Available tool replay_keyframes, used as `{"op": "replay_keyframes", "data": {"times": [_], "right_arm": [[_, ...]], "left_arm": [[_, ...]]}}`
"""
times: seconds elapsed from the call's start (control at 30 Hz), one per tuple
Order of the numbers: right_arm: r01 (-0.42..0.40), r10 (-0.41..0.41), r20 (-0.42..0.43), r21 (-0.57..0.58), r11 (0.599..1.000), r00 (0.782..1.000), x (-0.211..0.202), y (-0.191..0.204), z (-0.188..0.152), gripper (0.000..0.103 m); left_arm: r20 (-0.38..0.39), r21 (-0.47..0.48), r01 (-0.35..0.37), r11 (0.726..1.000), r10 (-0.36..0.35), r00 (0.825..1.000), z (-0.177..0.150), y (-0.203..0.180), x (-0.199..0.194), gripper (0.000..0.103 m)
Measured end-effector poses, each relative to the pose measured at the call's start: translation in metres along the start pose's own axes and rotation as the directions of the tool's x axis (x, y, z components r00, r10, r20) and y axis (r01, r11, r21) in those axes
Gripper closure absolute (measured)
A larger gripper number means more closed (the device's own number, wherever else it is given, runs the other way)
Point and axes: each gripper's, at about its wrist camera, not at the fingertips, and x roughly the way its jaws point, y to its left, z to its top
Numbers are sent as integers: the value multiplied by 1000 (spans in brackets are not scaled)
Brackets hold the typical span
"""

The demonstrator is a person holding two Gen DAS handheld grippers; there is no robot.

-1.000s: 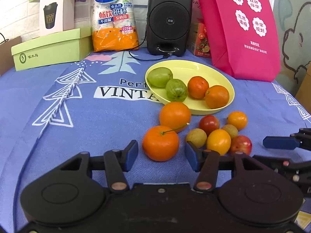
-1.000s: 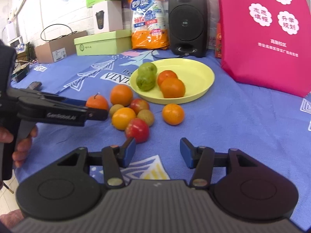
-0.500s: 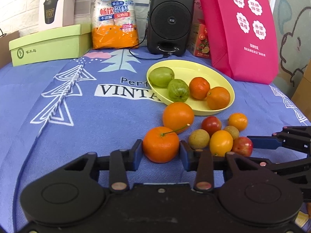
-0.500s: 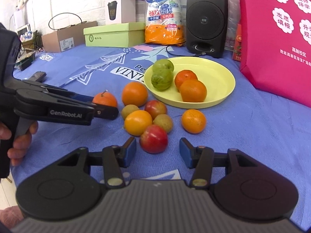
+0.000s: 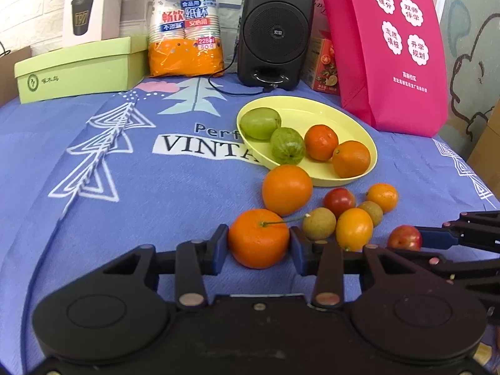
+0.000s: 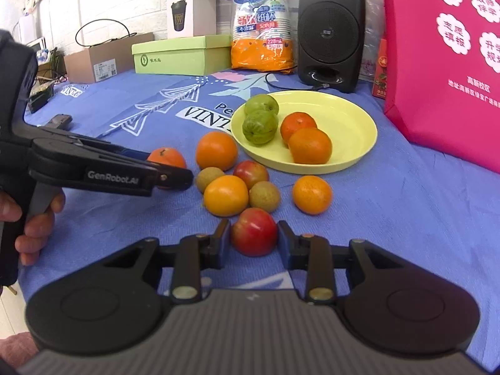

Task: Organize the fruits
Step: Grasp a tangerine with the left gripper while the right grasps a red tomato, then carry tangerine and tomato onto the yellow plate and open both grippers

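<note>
My left gripper (image 5: pixel 258 247) is shut on an orange with a green stem (image 5: pixel 258 238) that rests on the blue cloth. My right gripper (image 6: pixel 253 239) is shut on a red apple (image 6: pixel 254 232), also on the cloth. A yellow plate (image 5: pixel 328 115) holds two green fruits (image 5: pixel 261 122) and two oranges (image 5: pixel 350 158). Loose on the cloth between plate and grippers lie a big orange (image 5: pixel 287 189), a red fruit (image 5: pixel 339 202), two brownish fruits (image 5: pixel 319 223), a yellow-orange fruit (image 5: pixel 353 228) and a small orange (image 5: pixel 382 197).
Along the back stand a black speaker (image 5: pixel 275 29) with a cable, an orange pack of paper cups (image 5: pixel 184 22), a green box (image 5: pixel 78 68), a white box (image 5: pixel 90 15) and a pink bag (image 5: pixel 393 47). The table edge lies at the right.
Both grippers moved forward and closed: the left around the stemmed orange, the right around the red apple. The other fruit has not moved.
</note>
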Motion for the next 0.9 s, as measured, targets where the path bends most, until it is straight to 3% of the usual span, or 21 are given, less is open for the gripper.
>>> {"op": "replay_keyframes", "data": {"times": [0.37, 0.9], "right_arm": [[7, -7, 16, 22, 1000, 1000, -18, -6, -6, 72], [20, -20, 6, 33, 999, 1000, -16, -6, -13, 72]], "left_arm": [[13, -13, 3, 1000, -3, 1000, -12, 3, -38, 63], [-1, -18, 10, 1000, -10, 1000, -17, 6, -41, 63]]}}
